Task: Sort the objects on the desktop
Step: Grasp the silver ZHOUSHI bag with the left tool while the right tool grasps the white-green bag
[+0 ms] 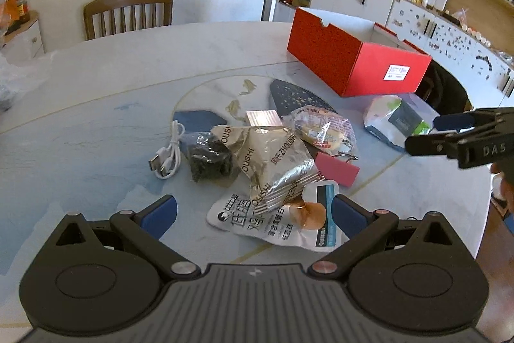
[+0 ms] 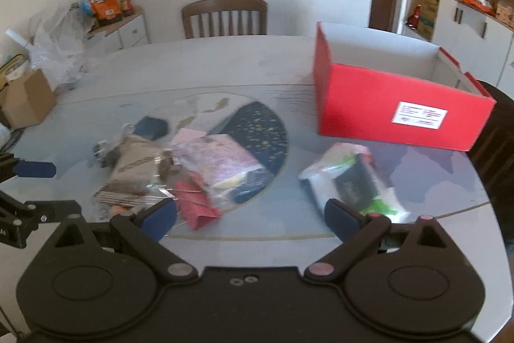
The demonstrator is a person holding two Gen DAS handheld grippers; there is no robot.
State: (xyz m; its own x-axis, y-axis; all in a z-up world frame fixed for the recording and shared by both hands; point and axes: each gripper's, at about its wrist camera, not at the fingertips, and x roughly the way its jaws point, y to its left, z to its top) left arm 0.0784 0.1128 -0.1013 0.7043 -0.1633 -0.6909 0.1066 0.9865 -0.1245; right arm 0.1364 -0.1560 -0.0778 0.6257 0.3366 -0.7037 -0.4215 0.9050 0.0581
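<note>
Little of the sorting looks done: nearly everything lies loose on the tabletop (image 1: 96, 105), and what shows of the red cardboard box's (image 1: 379, 69) inside looks bare.

Going left to right in the left wrist view, a coiled white USB cable (image 1: 168, 151) lies just beside a dark wrapped lump (image 1: 210, 161). This touches a crumpled silver foil packet (image 1: 273, 163), which overlaps a white printed pouch (image 1: 273, 221). A clear-wrapped snack (image 1: 324, 127) and a red card (image 1: 337, 169) sit at the heap's right edge. Apart from the heap, near the box, lies a white-and-green bag (image 1: 395, 121).

The left tongs (image 1: 253, 211) are spread wide and empty, hovering over the pouch. The right tongs (image 2: 250, 214) are likewise spread and hold nothing, near the white-and-green bag. My judgement: every item is yet to go into the box.
</note>
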